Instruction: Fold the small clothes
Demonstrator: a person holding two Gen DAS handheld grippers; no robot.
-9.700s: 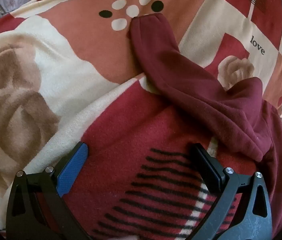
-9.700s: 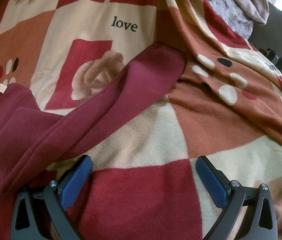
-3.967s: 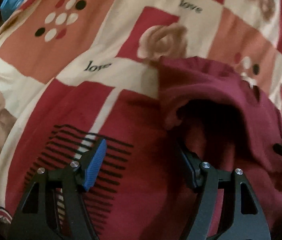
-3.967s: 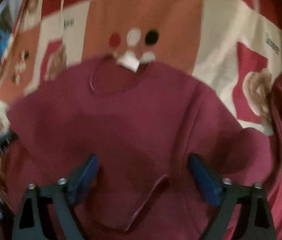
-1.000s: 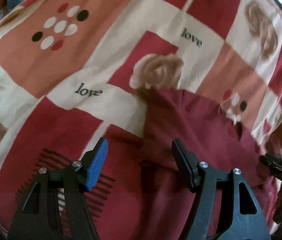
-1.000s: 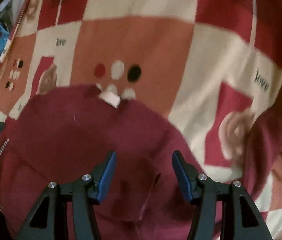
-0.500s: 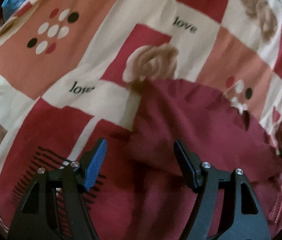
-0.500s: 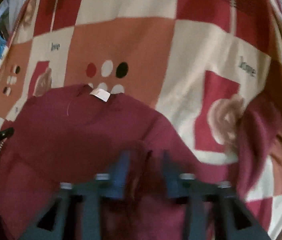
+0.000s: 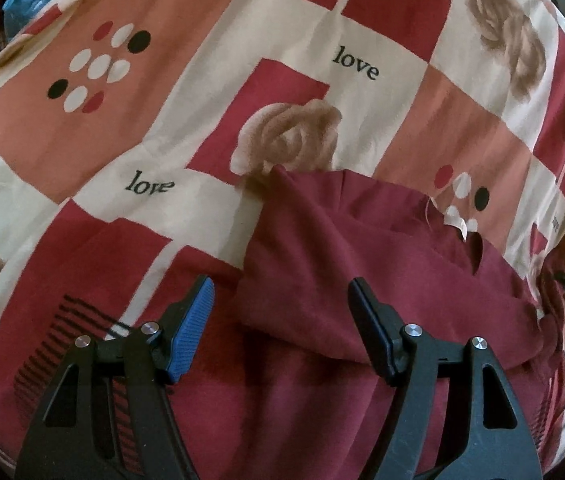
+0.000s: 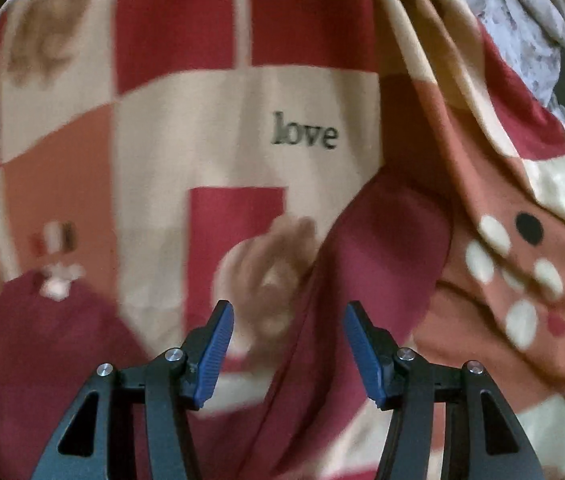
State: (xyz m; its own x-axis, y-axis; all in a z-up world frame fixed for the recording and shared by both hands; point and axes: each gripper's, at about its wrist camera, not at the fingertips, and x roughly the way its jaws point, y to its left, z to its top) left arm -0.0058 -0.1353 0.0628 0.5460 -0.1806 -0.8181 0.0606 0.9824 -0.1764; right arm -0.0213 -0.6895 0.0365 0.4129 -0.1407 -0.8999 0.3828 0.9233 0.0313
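R gripper (image 10: 286,344) open, empty, above maroon sleeve (image 10: 382,264); L gripper (image 9: 282,320) open over folded sweater (image 9: 362,248). Risk: pinching blanket (image 10: 202,128) w/ sleeve.

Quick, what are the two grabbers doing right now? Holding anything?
Left gripper: jaws open, holding nothing, over the folded maroon shirt.
Right gripper: jaws open, holding nothing, above the shirt's sleeve.
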